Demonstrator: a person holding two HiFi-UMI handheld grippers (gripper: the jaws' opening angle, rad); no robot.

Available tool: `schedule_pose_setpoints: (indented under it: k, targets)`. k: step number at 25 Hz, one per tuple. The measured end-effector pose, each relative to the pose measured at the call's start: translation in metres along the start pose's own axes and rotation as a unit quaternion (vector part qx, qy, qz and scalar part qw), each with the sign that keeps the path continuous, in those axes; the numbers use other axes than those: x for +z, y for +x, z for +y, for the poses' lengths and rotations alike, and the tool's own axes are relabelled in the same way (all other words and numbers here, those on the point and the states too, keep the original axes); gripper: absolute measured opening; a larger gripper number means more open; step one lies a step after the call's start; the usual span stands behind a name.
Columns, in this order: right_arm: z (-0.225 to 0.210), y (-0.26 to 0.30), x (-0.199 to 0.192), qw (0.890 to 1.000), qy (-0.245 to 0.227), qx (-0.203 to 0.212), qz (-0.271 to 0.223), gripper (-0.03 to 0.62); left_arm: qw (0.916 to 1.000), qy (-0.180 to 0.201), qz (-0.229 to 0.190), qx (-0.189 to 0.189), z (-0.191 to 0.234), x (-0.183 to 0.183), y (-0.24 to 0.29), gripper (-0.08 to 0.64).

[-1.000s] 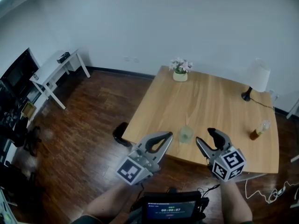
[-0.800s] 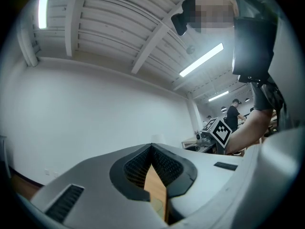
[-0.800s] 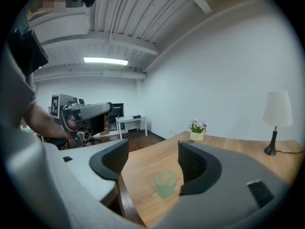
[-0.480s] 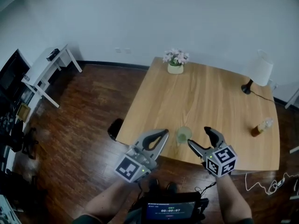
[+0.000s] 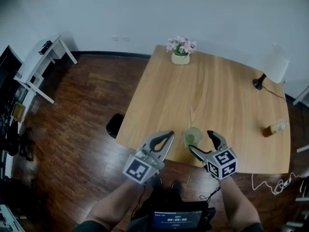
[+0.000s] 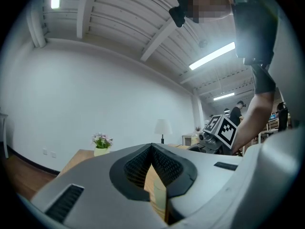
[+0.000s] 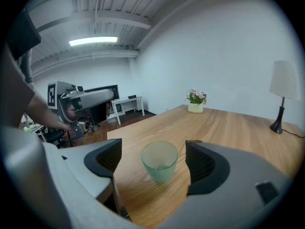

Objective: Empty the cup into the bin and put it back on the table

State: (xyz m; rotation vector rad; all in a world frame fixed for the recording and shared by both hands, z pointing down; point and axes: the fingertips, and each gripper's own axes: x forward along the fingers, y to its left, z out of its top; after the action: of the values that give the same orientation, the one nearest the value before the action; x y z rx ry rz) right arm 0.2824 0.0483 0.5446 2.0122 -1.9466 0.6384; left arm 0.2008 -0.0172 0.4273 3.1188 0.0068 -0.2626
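Observation:
A pale green translucent cup stands upright near the front edge of the wooden table; there is a little something at its bottom. My right gripper is level with the cup. Its jaws are opening, and the cup stands in the gap between them, touching neither pad. My left gripper hangs to the left of the cup, over the table's front edge. It is shut and holds nothing. A black bin stands on the floor by the table's left edge.
On the table are a flower pot at the far edge, a white lamp at the far right and a brown bottle lying at the right. A white side table stands at far left. A white cable lies on the floor.
The right gripper's jaws have spread wider and have come up around the cup. The left gripper has stayed shut beside it. The head view has shifted slightly.

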Motion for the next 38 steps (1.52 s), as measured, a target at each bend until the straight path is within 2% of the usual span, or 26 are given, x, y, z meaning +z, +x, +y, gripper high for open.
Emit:
schedule_pose_setpoints:
  k: [4,9,16,30,38]
  targets:
    - [0.001,0.019,-0.018,1.0,-0.004,0.004,0.023,0.428,0.9999,-0.01,-0.004,0.012,0.012,-0.017,-0.003,-0.008]
    - [-0.005,0.036,-0.038,0.999,0.002,0.004,0.046,0.428,0.9999,-0.007,0.012,0.004,0.013,-0.043,0.0,-0.008]
    - [-0.008,0.055,-0.053,0.999,0.008,0.005,0.054,0.428,0.9997,-0.011,0.023,-0.001,0.012,-0.066,0.003,-0.008]
    - [-0.014,0.078,-0.055,0.999,0.002,-0.021,0.035,0.428,0.9986,-0.022,0.043,0.023,0.023,-0.097,0.014,-0.006]
    - [-0.017,0.083,-0.052,0.999,-0.003,-0.028,0.021,0.399,0.9985,-0.023,0.041,0.028,0.022,-0.098,0.011,-0.006]
